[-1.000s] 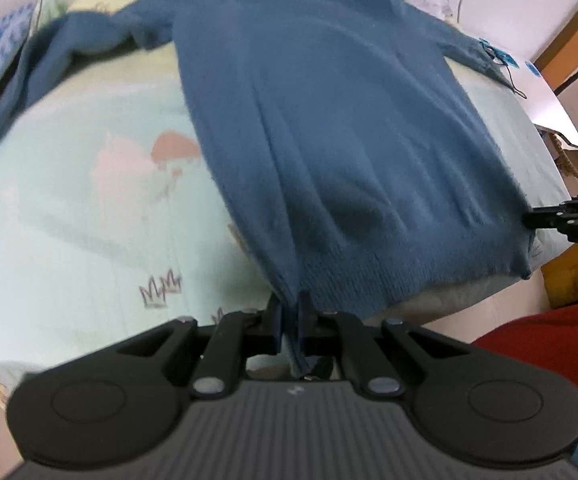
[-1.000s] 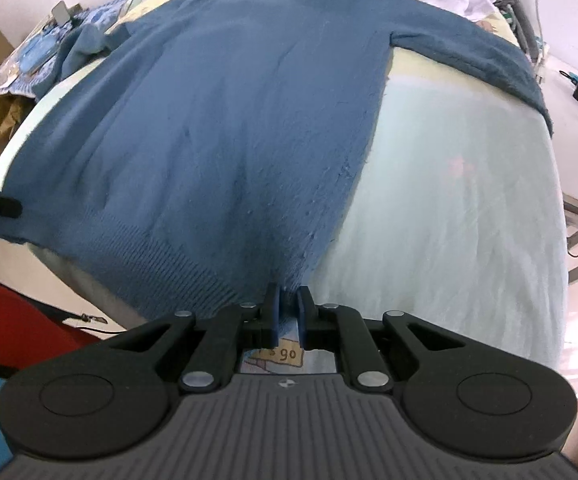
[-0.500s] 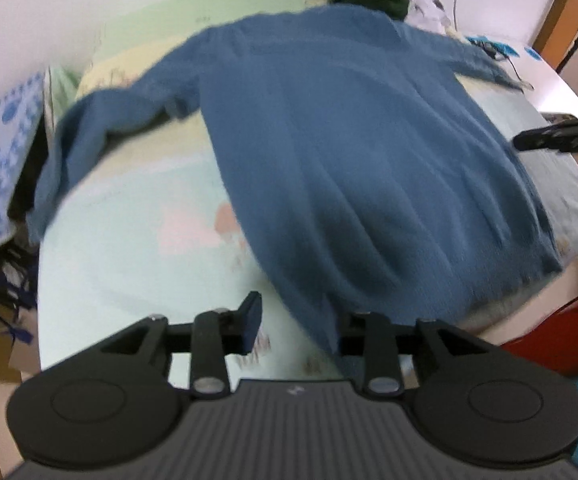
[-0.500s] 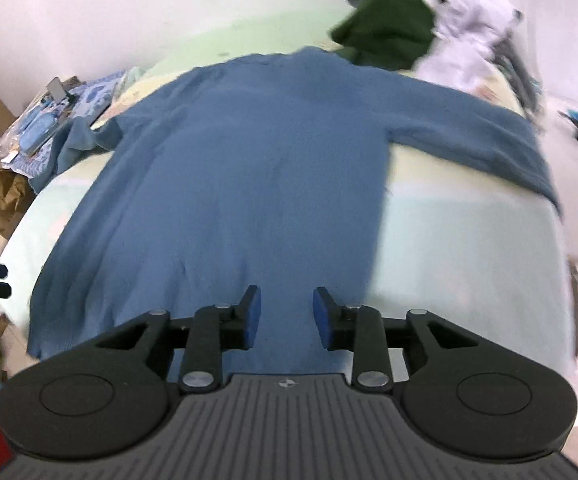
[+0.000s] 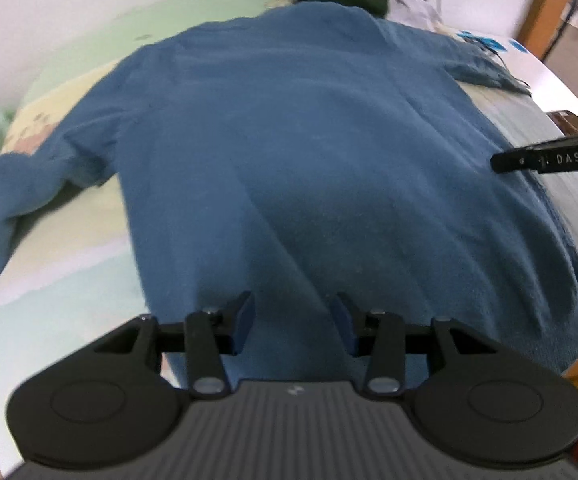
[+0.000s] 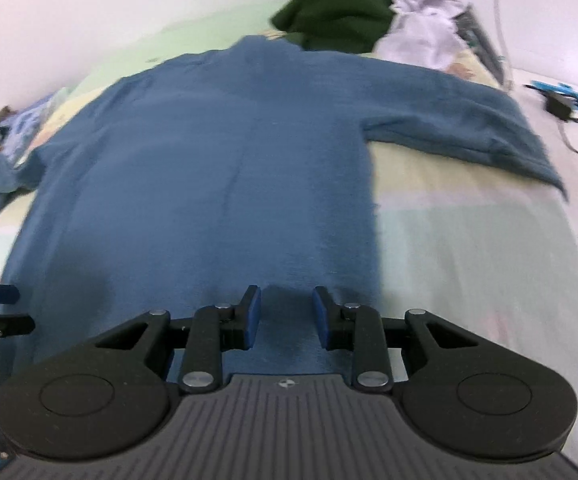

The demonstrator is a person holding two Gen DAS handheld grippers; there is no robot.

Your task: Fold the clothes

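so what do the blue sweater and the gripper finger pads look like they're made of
The blue sweater looks like a soft knit, maybe wool or acrylic: matte, slightly fuzzy surface, soft rolling creases, a fuzzy edge along its side. The fibre can't be told. The pads on the right gripper look like blue rubber or soft plastic, smooth and dull, set on black hard-plastic fingers with metal pivot pins. The left gripper looks the same.

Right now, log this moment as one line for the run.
task: fold clothes | blue sweater: flat on bed, sleeves out | left gripper: open, just opened, empty | right gripper: open, empty
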